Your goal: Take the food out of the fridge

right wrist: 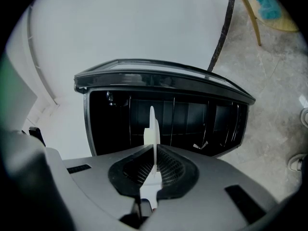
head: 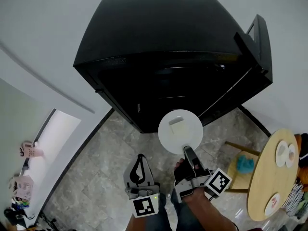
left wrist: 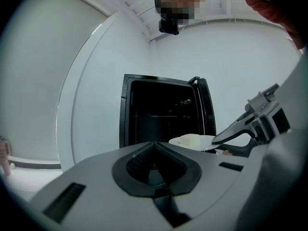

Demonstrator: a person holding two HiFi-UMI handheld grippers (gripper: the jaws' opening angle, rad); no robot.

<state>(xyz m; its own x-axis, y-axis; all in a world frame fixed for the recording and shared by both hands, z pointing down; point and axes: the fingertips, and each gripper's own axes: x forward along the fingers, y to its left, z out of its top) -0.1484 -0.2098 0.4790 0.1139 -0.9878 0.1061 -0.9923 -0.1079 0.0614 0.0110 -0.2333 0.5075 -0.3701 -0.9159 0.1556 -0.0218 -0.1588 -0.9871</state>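
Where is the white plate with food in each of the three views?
Head view: the plate is at the centre, in front of the open black fridge, its near rim in the right gripper.
Left gripper view: the plate is low, right of centre, before the fridge.
Right gripper view: the plate stands edge-on at the centre, between the jaws.
Shared landmark: the fridge.

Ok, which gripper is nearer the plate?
Right. The right gripper grips the plate by its near rim; the left gripper, shut and empty, sits left of it, not touching.
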